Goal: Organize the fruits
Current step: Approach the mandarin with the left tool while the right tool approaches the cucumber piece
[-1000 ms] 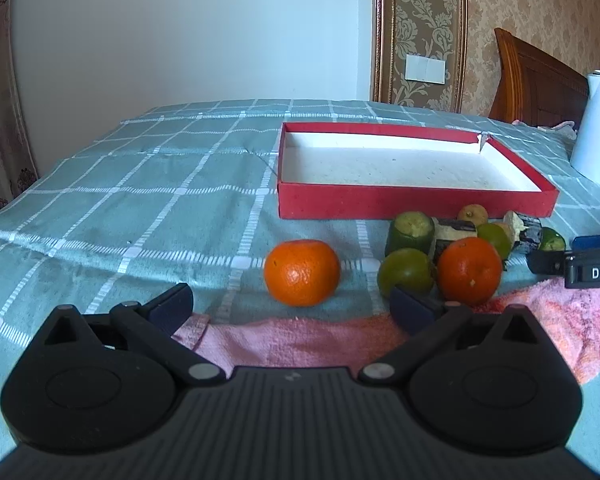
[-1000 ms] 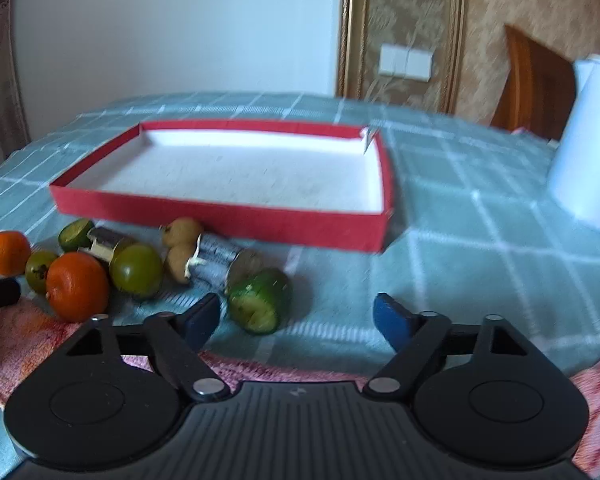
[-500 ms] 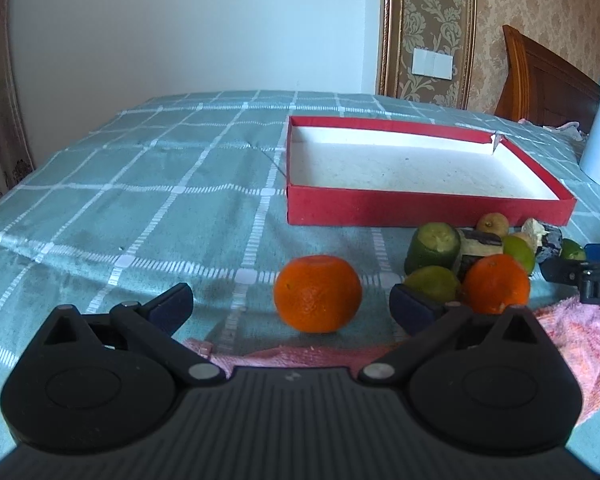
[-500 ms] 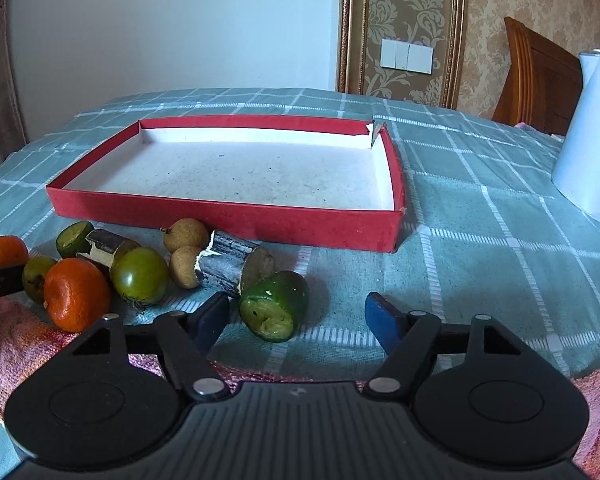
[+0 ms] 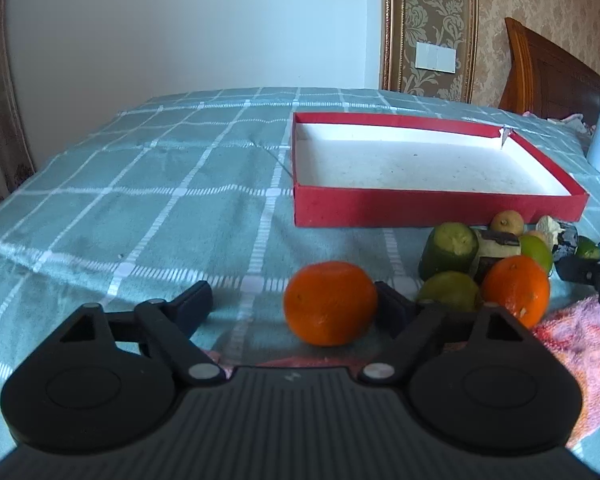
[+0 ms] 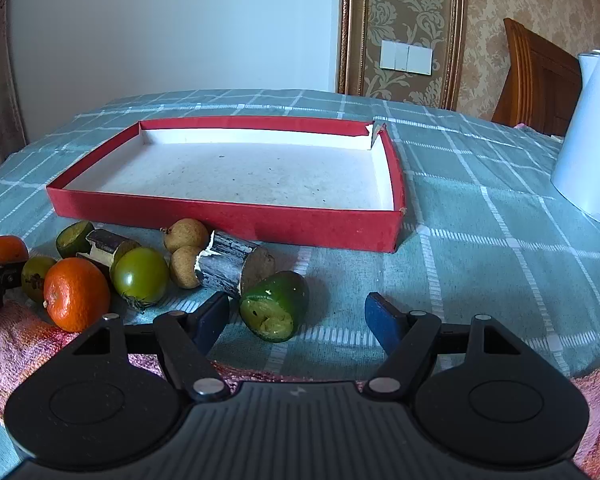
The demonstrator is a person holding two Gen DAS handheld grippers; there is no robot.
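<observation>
As the left gripper has slid forward around the nearest orange, its jaws are closing, one finger not yet touching. The right gripper hangs half-open over a cut green fruit. Beyond, the red tray remains unfilled, so sorting starts now.

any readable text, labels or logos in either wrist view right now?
No readable words or numbers in either view.
Left gripper body: small embossed mark, too small to read.
Right gripper body: small lightning-like mark, no letters.
Red box: no print visible.
</observation>
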